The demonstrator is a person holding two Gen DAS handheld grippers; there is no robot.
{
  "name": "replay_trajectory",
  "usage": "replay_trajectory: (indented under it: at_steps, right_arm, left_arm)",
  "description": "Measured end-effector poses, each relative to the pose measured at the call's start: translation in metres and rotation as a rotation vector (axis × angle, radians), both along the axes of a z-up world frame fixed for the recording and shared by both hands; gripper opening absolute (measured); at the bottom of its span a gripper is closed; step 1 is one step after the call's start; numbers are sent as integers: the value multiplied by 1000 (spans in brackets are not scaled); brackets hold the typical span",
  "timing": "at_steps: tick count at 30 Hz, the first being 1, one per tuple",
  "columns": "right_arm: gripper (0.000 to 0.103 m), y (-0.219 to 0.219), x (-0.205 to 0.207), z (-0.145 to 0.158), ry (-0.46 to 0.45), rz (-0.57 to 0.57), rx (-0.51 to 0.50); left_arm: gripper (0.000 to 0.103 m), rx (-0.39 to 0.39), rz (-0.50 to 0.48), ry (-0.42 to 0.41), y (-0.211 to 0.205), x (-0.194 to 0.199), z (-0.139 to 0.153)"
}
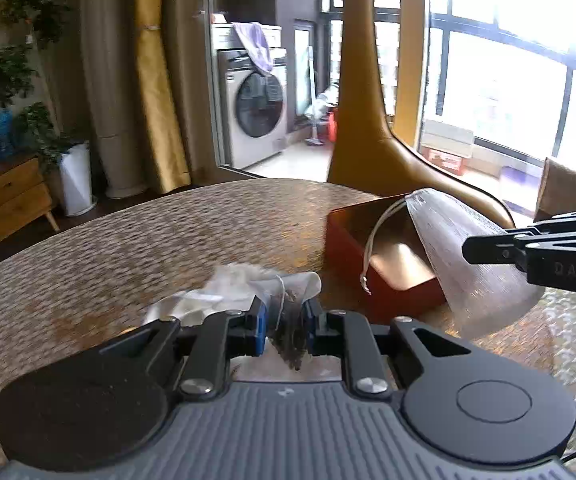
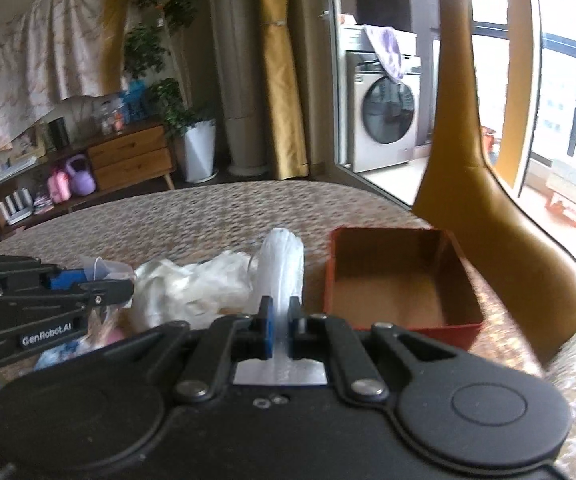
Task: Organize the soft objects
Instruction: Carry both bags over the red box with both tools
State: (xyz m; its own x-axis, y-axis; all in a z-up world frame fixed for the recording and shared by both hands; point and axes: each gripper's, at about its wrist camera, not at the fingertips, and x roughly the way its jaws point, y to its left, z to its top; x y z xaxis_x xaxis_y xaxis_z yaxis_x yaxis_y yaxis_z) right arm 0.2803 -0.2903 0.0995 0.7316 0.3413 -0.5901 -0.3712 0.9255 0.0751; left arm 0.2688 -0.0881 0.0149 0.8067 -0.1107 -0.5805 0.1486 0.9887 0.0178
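Observation:
My left gripper (image 1: 283,316) is shut on a dark mesh pouch (image 1: 288,332) with a string, low over the table. A pile of white soft items (image 1: 223,296) lies just beyond it. My right gripper (image 2: 281,320) is shut on a translucent white face mask (image 2: 283,264), which in the left wrist view (image 1: 468,260) hangs by the near right edge of the red box (image 1: 352,256), its ear loop dangling over the box. The red box (image 2: 400,276) is open and empty. The left gripper also shows in the right wrist view (image 2: 123,286), at left.
A woven table mat (image 1: 127,248) covers the round table. A golden chair back (image 2: 488,208) stands right behind the box. More soft items, pink and blue (image 2: 87,340), lie under the left gripper. Crumpled white cloth (image 2: 191,284) sits left of the mask.

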Motion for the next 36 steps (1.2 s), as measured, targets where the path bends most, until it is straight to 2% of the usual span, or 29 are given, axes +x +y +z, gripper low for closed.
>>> replay_trajectory:
  at_steps: [10, 19, 27, 36]
  right_arm:
    - [6, -53, 47, 2, -21, -118, -11]
    - [6, -76, 93, -23, 0, -195, -42]
    - [6, -84, 137, -57, 68, -201, -72]
    - [6, -82, 159, -90, 143, -166, -114]
  left_arm:
    - [18, -30, -135, 45, -64, 75, -1]
    - [18, -46, -217, 136, -112, 133, -31]
    - [18, -43, -220, 229, -132, 176, -62]
    - [18, -39, -207, 363, -138, 212, -94]
